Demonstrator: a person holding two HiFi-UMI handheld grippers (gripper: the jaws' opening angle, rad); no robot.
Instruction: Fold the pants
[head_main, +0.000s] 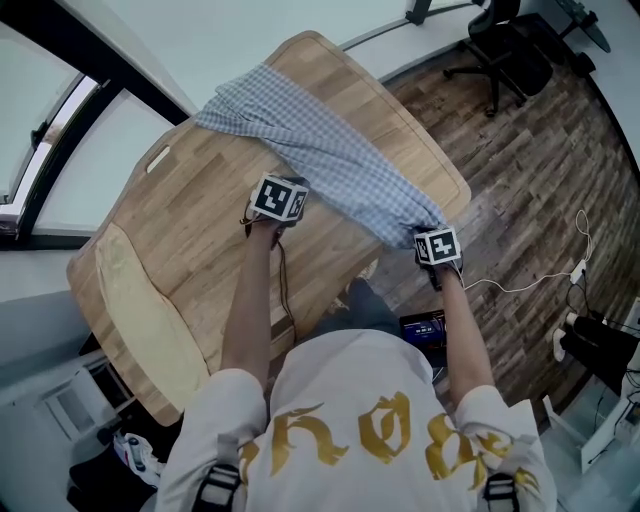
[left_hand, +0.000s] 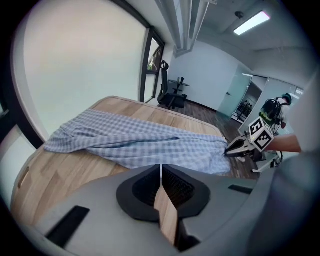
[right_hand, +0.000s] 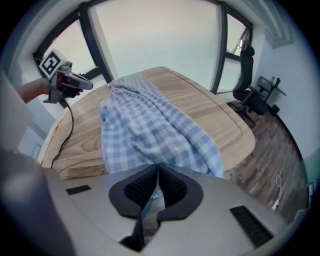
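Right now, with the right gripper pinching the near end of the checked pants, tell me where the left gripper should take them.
Probably take the checked pants at their free far end, where the cloth lies spread and flat. Bring the left gripper, now shut and empty, in low across the wooden table on its side, jaws opened over the edge.

Quick tally: one wooden table (head_main: 200, 230), one pair of checked pants (head_main: 320, 155) on the table, two grippers over it, the left gripper (left_hand: 160, 167) and the right gripper (right_hand: 157, 167). There's also one office chair (head_main: 505, 50) beyond the table and one white cable (head_main: 530, 285) on the floor beside it.
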